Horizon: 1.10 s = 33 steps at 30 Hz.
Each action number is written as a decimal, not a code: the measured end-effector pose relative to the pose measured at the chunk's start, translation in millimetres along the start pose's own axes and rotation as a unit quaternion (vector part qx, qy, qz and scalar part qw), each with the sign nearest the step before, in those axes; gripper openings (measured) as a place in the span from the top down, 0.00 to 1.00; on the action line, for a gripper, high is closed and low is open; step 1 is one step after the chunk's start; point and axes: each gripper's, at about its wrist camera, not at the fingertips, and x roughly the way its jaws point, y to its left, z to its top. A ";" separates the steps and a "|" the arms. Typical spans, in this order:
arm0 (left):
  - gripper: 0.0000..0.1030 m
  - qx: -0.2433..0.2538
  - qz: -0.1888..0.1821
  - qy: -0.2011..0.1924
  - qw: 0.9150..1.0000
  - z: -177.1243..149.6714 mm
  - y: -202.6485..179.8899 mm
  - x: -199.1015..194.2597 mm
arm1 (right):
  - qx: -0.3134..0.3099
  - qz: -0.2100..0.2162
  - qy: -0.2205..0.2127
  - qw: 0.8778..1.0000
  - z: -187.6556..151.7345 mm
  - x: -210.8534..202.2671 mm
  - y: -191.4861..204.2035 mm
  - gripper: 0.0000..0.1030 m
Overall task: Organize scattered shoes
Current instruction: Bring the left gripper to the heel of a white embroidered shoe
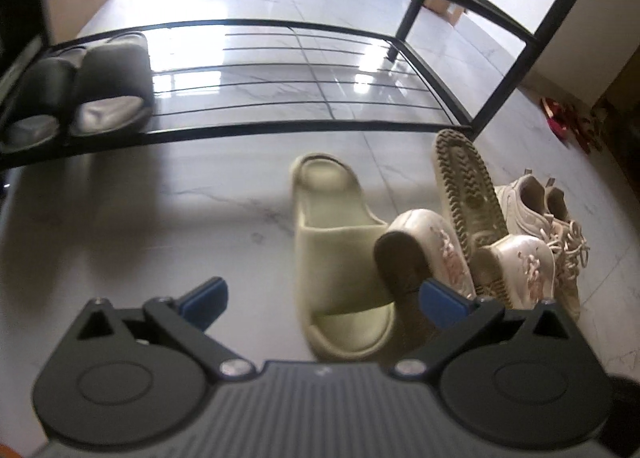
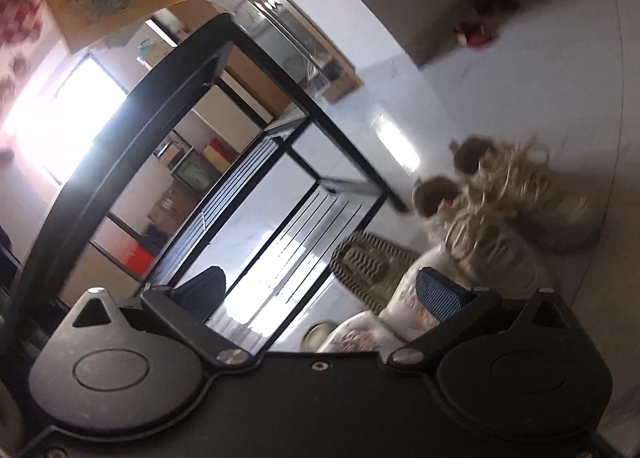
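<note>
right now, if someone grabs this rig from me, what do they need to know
Left gripper: jaws open, empty, above the beige slide on the floor.
Right gripper: jaws open, empty, near the floor pile; view blurred.
Done: black slides sit on the rack, lower shelf, left end.
Left: the beige slide, its mate lying sole-up, two floral slippers, and the laced sneakers, all on the floor by the rack's right end.

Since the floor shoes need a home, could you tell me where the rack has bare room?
The lower shelf is free from the black slippers rightward to the corner post. The floor is crowded around the beige slide, floral slippers and sneakers.
</note>
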 end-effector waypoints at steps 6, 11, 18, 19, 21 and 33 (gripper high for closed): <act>0.01 -0.055 -0.070 0.050 0.995 6.7 -11.6 34.5 | 0.035 0.009 0.022 0.999 -3.0 4.4 -13.6 0.00; 0.01 -0.099 -0.102 0.075 0.987 15.4 -18.0 54.6 | 0.062 0.022 0.039 0.997 -5.6 10.3 -22.1 0.00; 0.01 -0.152 -0.147 0.097 0.972 22.0 -23.5 73.6 | 0.090 0.033 0.052 0.994 0.2 19.1 -24.6 0.00; 0.01 -0.152 -0.147 0.100 0.972 22.8 -24.8 75.9 | 0.095 0.034 0.055 0.993 1.1 20.3 -25.3 0.00; 0.01 -0.165 -0.144 0.105 0.970 23.3 -23.4 80.7 | 0.102 0.037 0.059 0.992 0.7 19.4 -27.7 0.00; 0.01 -0.213 -0.157 0.141 0.954 25.5 -21.5 112.4 | 0.120 0.045 0.065 0.990 0.7 19.5 -32.7 0.00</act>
